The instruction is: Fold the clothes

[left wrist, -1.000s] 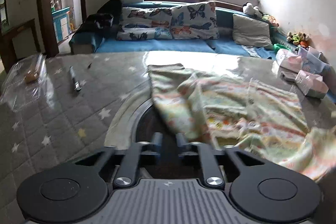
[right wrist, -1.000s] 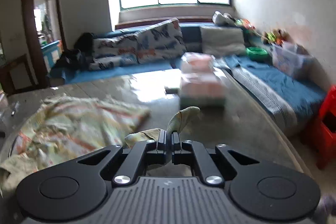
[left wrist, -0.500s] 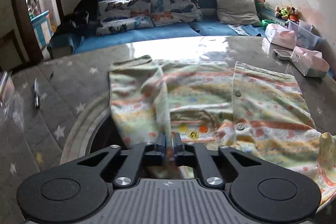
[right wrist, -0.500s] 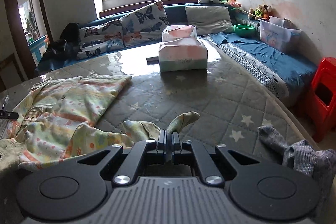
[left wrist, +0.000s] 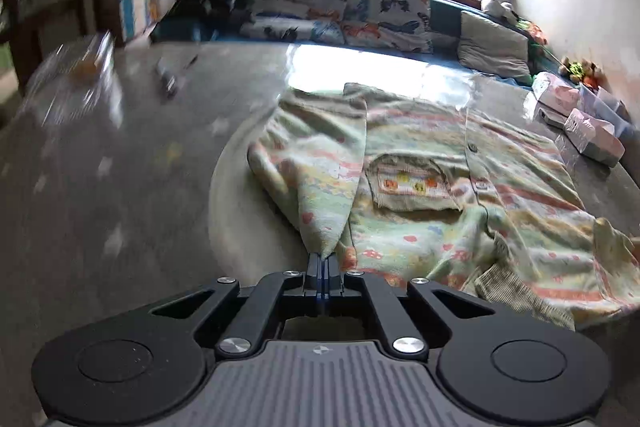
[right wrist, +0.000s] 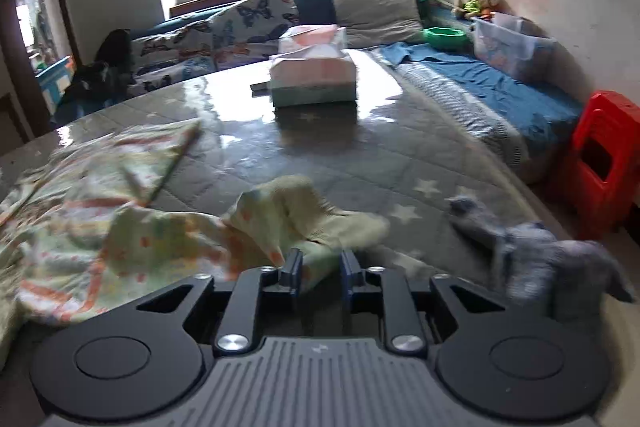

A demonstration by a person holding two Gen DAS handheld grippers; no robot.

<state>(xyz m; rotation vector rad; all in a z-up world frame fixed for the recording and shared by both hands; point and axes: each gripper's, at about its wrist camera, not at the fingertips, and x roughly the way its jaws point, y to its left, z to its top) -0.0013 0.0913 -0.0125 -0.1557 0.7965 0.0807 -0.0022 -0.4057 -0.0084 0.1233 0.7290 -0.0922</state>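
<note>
Your left tool (left wrist: 322, 259) is clenched on the tip of a sleeve of the patterned shirt (left wrist: 460, 187), which lies spread on the surface (left wrist: 120, 187) ahead and to the right of it. Pull too hard and the body may drag and bunch. Your right tool (right wrist: 318, 269) is released, fingers apart, with the other sleeve (right wrist: 296, 211) lying loose between them; it could snag there.

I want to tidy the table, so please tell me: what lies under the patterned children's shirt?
Under the pale green patterned children's shirt only the grey star-print quilted table cover shows, around its edges. Anything beneath the middle is covered by fabric and cannot be seen.
</note>
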